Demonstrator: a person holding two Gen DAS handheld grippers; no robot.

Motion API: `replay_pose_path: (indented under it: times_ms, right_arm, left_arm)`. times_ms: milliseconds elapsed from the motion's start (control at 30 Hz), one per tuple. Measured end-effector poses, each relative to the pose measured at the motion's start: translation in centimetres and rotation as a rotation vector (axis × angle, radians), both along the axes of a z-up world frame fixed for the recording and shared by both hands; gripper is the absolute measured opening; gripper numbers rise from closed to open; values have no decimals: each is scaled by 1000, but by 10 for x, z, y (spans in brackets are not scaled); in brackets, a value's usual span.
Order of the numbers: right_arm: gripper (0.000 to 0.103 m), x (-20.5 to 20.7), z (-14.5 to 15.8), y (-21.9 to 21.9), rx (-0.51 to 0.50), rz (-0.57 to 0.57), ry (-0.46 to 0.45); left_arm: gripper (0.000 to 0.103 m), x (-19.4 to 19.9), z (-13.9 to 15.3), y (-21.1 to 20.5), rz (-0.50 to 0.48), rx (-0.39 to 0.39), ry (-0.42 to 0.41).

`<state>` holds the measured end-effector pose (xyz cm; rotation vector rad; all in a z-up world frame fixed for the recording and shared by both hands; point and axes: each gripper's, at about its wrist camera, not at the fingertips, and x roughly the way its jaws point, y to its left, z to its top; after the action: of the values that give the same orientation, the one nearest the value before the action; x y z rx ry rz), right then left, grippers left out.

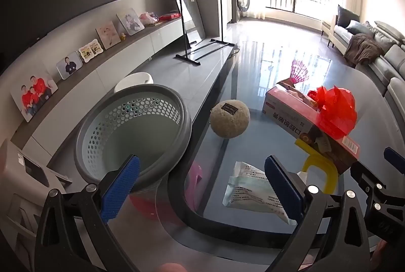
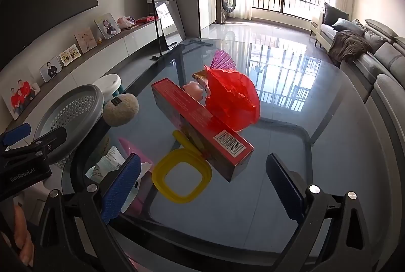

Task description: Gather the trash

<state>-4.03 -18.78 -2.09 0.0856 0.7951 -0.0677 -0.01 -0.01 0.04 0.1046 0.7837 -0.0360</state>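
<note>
1. Left gripper [image 1: 202, 186]: jaws wide, empty. Crumpled wrapper [image 1: 249, 189] on glass table [image 1: 265, 125], at 1 o'clock just ahead; long axis toward 5 o'clock.
2. Right gripper [image 2: 203, 186]: wide, empty, farther.
3. Bin [image 1: 131, 130]: 11 o'clock.

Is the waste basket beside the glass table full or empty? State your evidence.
Empty as far as visible: the basket shows bare perforated walls and a bare floor in the left wrist view.

Crumpled red plastic bag [image 2: 231, 101] behind long red box [image 2: 200, 126], white wrapper [image 1: 253, 189] flat on glass, grey perforated bin [image 1: 134, 130] alongside
</note>
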Motion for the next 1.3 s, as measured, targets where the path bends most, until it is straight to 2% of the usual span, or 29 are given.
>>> replay_pose_path:
  times_ms: [1300]
  right_arm:
    - [95,-3,5,-3,4,-6,-11]
  left_arm:
    - [97,-4,4,-4,-22,14,-9]
